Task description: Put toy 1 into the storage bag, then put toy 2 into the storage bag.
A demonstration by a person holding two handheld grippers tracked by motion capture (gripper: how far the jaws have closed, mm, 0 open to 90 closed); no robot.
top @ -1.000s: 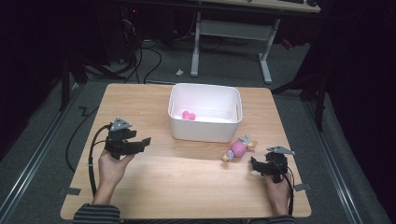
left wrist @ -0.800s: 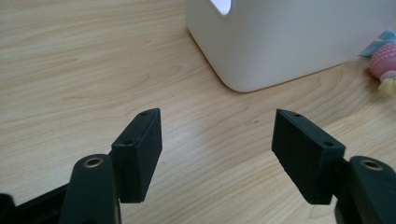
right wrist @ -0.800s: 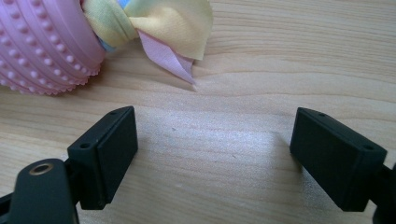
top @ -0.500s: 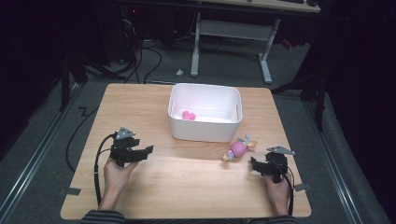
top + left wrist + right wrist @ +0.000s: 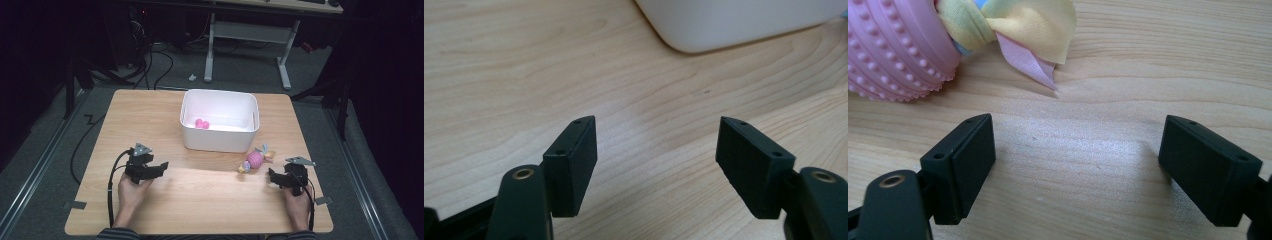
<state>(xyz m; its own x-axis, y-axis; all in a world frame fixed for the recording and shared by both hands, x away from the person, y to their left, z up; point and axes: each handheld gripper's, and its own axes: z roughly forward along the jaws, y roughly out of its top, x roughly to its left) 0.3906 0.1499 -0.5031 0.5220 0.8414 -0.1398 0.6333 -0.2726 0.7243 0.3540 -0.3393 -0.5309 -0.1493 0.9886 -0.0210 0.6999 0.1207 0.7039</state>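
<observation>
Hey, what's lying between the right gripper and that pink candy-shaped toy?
Nothing: the right gripper view shows bare wooden table between the open right gripper and the pink toy.

We count one white bin [image 5: 220,131] on one counter [image 5: 150,115], two pink toys — one inside [image 5: 201,124], one outside [image 5: 255,159] — and two hand-held grippers, left [image 5: 161,165] and right [image 5: 272,175].

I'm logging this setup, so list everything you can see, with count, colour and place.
candy-shaped toy: one, pink studded body with yellow and blue cloth ends, on the table in front of the bin's right corner
small pink toy: one, inside the bin, left side
bin: one, white, table centre rear
table: one, light wood
desk frame: one, white legs, beyond the table
left gripper: one, black, open, holding nothing, front left
right gripper: one, black, open, holding nothing, just short of the candy-shaped toy
</observation>
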